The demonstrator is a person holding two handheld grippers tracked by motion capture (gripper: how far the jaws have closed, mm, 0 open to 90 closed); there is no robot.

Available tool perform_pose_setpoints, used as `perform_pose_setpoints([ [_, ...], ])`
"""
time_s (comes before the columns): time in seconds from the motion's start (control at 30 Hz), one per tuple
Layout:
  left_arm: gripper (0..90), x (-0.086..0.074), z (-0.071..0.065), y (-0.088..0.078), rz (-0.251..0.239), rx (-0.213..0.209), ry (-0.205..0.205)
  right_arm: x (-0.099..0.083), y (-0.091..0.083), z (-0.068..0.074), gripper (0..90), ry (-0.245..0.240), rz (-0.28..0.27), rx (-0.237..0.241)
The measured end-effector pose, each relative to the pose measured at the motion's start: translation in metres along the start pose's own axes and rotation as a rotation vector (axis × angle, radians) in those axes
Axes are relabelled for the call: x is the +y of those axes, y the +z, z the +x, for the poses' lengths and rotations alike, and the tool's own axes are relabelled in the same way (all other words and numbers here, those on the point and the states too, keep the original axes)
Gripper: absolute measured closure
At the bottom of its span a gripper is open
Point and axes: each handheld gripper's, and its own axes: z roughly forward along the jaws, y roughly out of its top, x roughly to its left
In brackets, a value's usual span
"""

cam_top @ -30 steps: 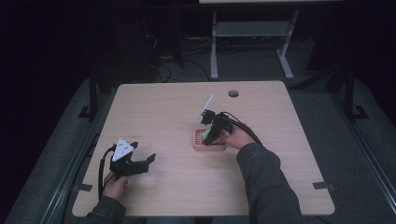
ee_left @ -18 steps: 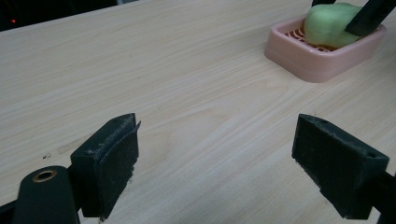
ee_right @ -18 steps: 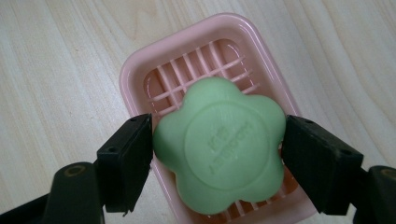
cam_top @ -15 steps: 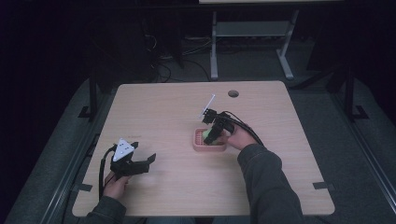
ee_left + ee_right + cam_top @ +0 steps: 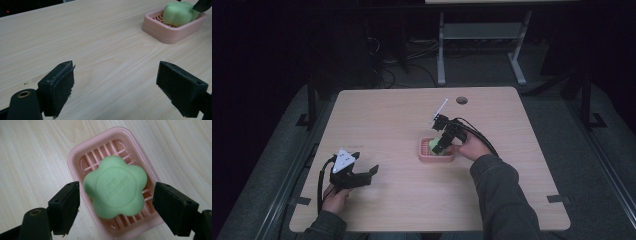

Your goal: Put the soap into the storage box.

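2 grippers | R gripper (image 5: 116, 202) jaws spread either side of green soap (image 5: 115, 186), not touching | soap sat in pink dish (image 5: 75, 157) | L gripper (image 5: 122, 87) jaws spread, well apart from dish, over table (image 5: 100, 37)

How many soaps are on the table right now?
1. A green flower-shaped soap lies in the pink soap dish near the table's middle, between the open jaws of the right gripper. I see no others.

Soap (image 5: 115, 187) in dish (image 5: 75, 157) mid-table (image 5: 387, 115); right tongs (image 5: 116, 207) above it, left tongs (image 5: 362, 176) near front-left.
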Motion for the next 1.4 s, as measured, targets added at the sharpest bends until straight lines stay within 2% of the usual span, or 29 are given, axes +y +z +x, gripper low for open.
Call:
perform_pose_setpoints([
  [0.23, 14.3, -0.001, 0.000, 0.000, -0.001, 0.003, -0.004, -0.006, -0.011, -0.002, 21.4, 0.020, -0.024, 0.003],
  [0.7, 14.3, -0.001, 0.000, -0.001, 0.000, 0.003, 0.001, -0.014, -0.022, -0.005, 21.0, 0.054, -0.042, 0.002],
  [0.9, 14.3, -0.001, 0.000, -0.001, 0.000, 0.004, 0.001, -0.021, -0.025, -0.007, 20.9, 0.071, -0.064, 0.005],
  [1.4, 14.3, -0.001, -0.001, -0.001, 0.003, 0.003, 0.006, -0.038, -0.029, -0.009, 20.6, 0.098, -0.066, 0.005],
])
